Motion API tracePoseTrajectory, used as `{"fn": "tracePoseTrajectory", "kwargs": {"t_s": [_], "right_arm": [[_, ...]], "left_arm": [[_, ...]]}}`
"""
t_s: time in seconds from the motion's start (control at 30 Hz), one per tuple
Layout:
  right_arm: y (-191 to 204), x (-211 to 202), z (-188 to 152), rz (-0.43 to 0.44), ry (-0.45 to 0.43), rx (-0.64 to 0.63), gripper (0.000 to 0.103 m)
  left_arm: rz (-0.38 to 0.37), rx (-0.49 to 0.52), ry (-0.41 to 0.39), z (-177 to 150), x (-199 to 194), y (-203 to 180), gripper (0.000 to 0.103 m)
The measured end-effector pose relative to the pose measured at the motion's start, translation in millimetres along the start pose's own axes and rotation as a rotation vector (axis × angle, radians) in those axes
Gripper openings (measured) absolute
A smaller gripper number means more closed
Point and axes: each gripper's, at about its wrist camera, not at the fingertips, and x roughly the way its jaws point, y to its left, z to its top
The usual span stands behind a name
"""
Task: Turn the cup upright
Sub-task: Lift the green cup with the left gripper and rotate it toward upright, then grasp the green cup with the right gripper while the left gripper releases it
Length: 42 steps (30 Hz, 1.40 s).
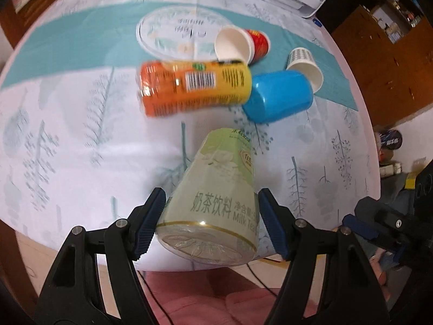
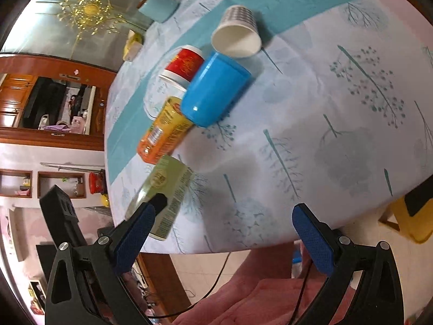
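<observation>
- The round table under a pale tree-printed cloth with a teal band (image 1: 67, 135) carries everything; the blue plastic cup serves as landmark.
- The left gripper (image 1: 211, 222), black with blue ribbed pads, grips the pale green milk-tea cup (image 1: 216, 197) on both sides near its sealed wide end; the cup is tilted, narrow end pointing toward the blue cup, near the table edge.
- The right gripper (image 2: 224, 230) hangs over the table edge with its fingers spread wide and nothing between them; in its view the green cup (image 2: 162, 195) lies to the side of its left finger.
- The orange-and-yellow cylindrical drink cup (image 1: 192, 86) lies on its side, blurred, one end touching the blue cup.
- The blue plastic cup (image 1: 278, 94) lies on its side beyond the green cup.
- The white paper cup with a red printed band (image 1: 238, 44) lies on its side behind the orange cup, near the blue cup.
- The white paper cup with a grey check pattern (image 1: 305, 67) lies on its side, touching the blue cup's far side.
</observation>
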Motion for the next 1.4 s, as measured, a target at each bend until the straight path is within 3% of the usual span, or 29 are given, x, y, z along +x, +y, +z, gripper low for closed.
{"fn": "tracePoseTrajectory", "kwargs": {"t_s": [0.23,0.4,0.7,1.07,1.23,1.4], "right_arm": [[-9.8,14.1,0.1,-0.051,0.023,0.020,0.103],[-14.4,22.5,2.5,-0.064,0.040,0.029,0.103],[-16.6,21.6,10.4,-0.069,0.042,0.025,0.103],[-2.8,15.9,18.3,-0.021,0.015,-0.013,0.103],[17.5,15.8,22.3,-0.034,-0.013,-0.094,0.103],[42.3,23.5,20.4,-0.047,-0.020,-0.175,0.103]], "left_arm": [[-0.049,-0.080,0.040,-5.1,23.4,1.2,0.068],[-0.095,-0.117,0.118,-10.0,44.3,-2.8,0.068],[-0.121,-0.109,0.193,-8.0,59.1,-17.6,0.069],[-0.137,-0.058,0.219,-7.0,20.0,-20.2,0.076],[-0.101,-0.067,0.178,-6.8,-6.3,-12.1,0.076],[0.004,-0.104,0.155,-5.9,-25.2,19.3,0.076]]}}
